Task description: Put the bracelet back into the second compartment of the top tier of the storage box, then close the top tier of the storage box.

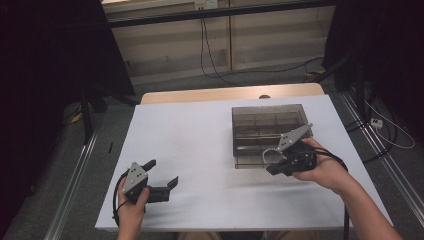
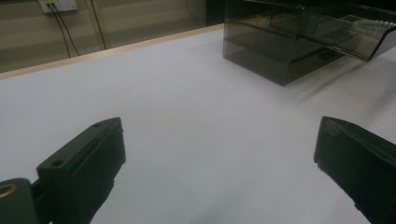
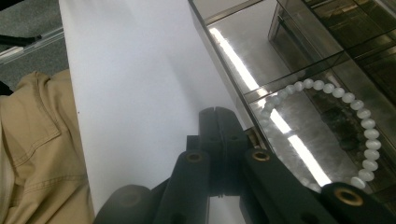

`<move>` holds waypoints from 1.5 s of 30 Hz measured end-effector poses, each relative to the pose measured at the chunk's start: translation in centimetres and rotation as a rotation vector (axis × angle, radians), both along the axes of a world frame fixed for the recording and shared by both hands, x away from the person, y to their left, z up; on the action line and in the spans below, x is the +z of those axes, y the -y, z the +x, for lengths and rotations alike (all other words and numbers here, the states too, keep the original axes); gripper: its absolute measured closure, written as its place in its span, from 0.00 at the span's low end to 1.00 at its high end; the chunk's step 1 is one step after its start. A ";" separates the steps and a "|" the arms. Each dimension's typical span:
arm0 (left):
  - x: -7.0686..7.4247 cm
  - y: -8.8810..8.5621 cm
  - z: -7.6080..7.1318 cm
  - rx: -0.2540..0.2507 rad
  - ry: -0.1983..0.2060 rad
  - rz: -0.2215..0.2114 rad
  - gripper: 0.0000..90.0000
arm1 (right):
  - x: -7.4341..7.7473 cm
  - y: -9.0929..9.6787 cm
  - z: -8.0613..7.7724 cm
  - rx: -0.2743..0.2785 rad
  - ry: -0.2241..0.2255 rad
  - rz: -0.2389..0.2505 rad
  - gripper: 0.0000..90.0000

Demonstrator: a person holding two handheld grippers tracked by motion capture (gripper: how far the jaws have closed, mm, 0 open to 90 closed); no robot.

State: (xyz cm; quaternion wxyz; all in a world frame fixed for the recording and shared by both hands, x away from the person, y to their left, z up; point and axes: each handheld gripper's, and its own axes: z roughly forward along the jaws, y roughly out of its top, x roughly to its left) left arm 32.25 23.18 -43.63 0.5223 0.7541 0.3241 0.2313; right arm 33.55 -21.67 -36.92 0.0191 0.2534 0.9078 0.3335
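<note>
— At the near edge of the smoky clear plastic compartment box (image 1: 269, 136), what's happening?
— My right hand-held gripper (image 1: 274, 165) is clenched shut beside the white bead bracelet (image 3: 348, 121) inside it; my left hand-held gripper (image 1: 162, 172) rests released on the white surface (image 1: 200, 150).

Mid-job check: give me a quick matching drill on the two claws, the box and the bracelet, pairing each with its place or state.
1. left claw
2. right claw
3. smoky clear box
4. white bead bracelet

a. inside the box
b. jaws wide apart over bare table
c. jaws pressed together at the box's near edge
d. on the table's far right part

Pairs: 1-b, 2-c, 3-d, 4-a
</note>
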 end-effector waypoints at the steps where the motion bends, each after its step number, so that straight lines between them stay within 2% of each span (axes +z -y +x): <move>1: 0.0 0.0 0.0 0.000 0.000 0.000 0.03 | 0.0 0.0 0.0 -0.001 0.004 0.001 1.00; 18: -0.1 0.0 0.0 0.003 -0.003 -0.005 0.03 | -0.2 0.2 0.2 -0.018 0.005 0.002 1.00; 30: -0.1 -0.1 -0.1 0.003 -0.002 0.004 0.03 | -0.6 0.1 0.2 -0.001 0.000 -0.009 1.00; 45: -0.1 -0.2 -0.1 0.009 -0.003 -0.004 0.03 | -0.8 -0.1 0.5 -0.012 0.024 -0.020 1.00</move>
